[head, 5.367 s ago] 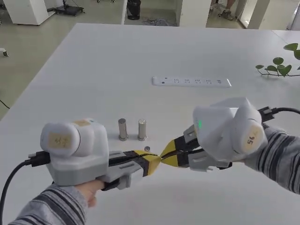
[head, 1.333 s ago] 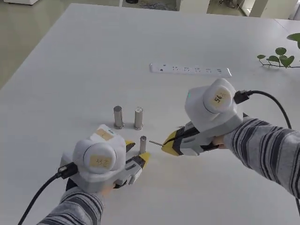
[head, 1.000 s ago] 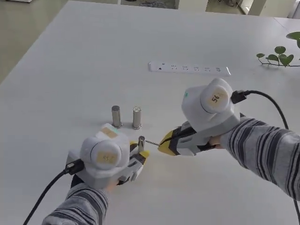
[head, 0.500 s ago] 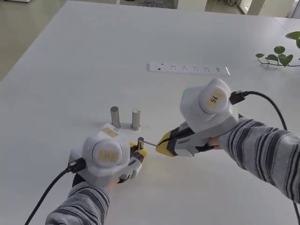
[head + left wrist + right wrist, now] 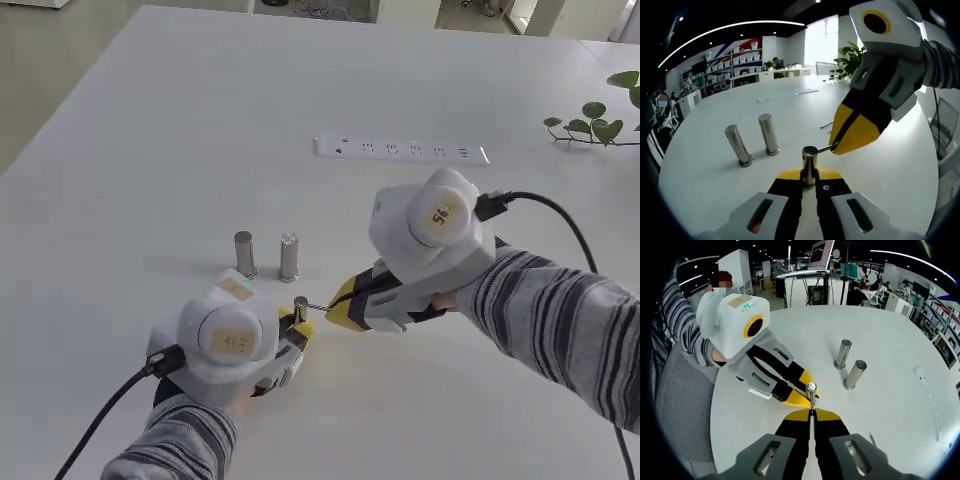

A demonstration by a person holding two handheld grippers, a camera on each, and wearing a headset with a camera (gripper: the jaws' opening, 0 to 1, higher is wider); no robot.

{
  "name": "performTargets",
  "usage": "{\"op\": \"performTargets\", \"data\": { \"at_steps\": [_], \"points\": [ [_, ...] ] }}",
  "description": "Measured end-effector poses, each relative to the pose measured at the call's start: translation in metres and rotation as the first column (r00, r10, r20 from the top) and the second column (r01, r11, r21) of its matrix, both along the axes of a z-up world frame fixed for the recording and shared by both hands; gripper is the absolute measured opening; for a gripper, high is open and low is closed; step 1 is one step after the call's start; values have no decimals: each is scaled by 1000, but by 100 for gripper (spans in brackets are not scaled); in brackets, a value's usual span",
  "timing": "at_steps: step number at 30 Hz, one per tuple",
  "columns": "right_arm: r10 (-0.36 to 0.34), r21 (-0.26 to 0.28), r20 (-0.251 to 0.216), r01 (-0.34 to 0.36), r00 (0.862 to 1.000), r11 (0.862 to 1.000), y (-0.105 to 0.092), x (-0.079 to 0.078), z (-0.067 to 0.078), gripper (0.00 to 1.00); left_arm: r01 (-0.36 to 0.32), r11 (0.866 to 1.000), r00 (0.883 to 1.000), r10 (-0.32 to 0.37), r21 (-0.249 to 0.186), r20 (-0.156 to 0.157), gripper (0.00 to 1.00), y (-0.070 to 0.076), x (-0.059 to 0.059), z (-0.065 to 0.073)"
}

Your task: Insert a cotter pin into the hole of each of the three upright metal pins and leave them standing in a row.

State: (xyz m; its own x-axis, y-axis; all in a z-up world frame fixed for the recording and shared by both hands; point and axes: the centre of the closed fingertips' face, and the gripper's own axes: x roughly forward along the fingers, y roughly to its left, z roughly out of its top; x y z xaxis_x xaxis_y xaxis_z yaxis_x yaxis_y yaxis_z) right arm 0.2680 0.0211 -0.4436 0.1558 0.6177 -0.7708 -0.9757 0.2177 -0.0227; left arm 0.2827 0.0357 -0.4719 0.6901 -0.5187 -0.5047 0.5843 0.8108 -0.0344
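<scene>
At centre, the left gripper (image 5: 809, 176) clamps a metal pin (image 5: 809, 159) upright to steady it; the right gripper (image 5: 811, 414), pinching a cotter pin (image 5: 811, 401), points it at its top.

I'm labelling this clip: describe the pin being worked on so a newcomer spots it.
On the table, nearer the person than the power strip, stand three metal pins. Two pins stand free side by side; the third pin, in front of them, is clamped by the left gripper, with the right gripper's cotter pin at its top.
</scene>
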Motion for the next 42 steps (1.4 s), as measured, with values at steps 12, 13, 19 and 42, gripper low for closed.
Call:
{"op": "performTargets", "data": {
  "at_steps": [12,13,19,42],
  "points": [
    [16,5,35,-16,999,1000,9,4,-1,0,-27,1000,1000,27,-6,3,5,0,1,0],
    [12,3,39,-12,999,1000,10,5,-1,0,-33,999,999,33,-9,2,5,0,1,-1],
    [5,9,41,-5,999,1000,13,6,-2,0,-44,999,999,44,-15,1,5,0,1,-1],
    [5,-8,62,-4,998,1000,4,5,3,0,-62,998,998,62,-23,1,5,0,2,-1]
  ]
}}
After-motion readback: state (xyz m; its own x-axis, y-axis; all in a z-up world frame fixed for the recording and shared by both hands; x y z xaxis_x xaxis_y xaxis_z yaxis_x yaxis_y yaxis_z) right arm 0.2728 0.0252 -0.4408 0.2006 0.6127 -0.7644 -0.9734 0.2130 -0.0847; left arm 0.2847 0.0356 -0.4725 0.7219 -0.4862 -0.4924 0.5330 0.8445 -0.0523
